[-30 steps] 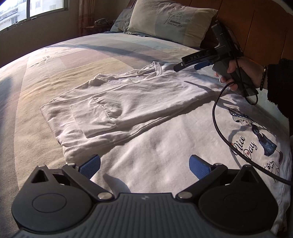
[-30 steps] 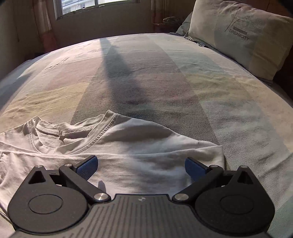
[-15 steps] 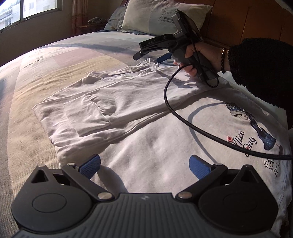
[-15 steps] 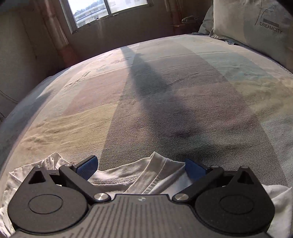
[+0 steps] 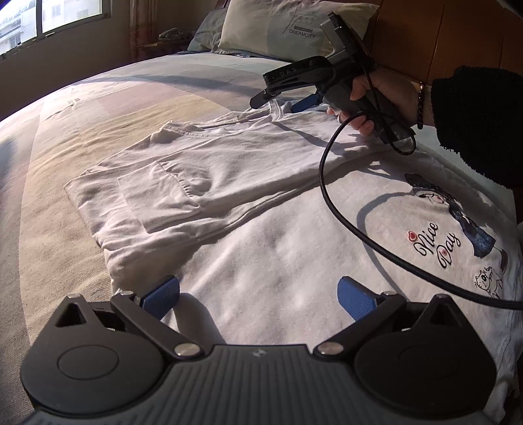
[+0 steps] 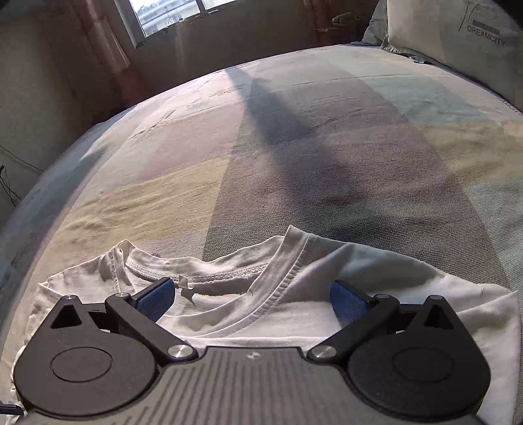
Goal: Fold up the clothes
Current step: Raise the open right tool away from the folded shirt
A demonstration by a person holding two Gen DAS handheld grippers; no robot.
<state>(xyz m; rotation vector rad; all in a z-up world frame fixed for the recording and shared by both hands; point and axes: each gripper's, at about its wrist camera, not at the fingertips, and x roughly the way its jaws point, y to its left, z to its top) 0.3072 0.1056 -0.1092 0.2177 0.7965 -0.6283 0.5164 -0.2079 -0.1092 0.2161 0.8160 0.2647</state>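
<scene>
A white T-shirt lies flat on the bed, its left side and sleeve folded over the body; a "Nice Day" print shows at the right. My left gripper is open and empty, low over the shirt's hem end. My right gripper is open and empty over the collar. In the left wrist view the right gripper is held in a hand at the neckline, its black cable looping over the shirt.
The striped bedspread stretches away beyond the collar. A pillow printed DREAMCITY and a wooden headboard stand at the far end. A window and a wall lie beyond the bed's far edge.
The right gripper swung left along the neckline, then came back right and settled over the collar. The left gripper has stayed over the hem end, both open.
</scene>
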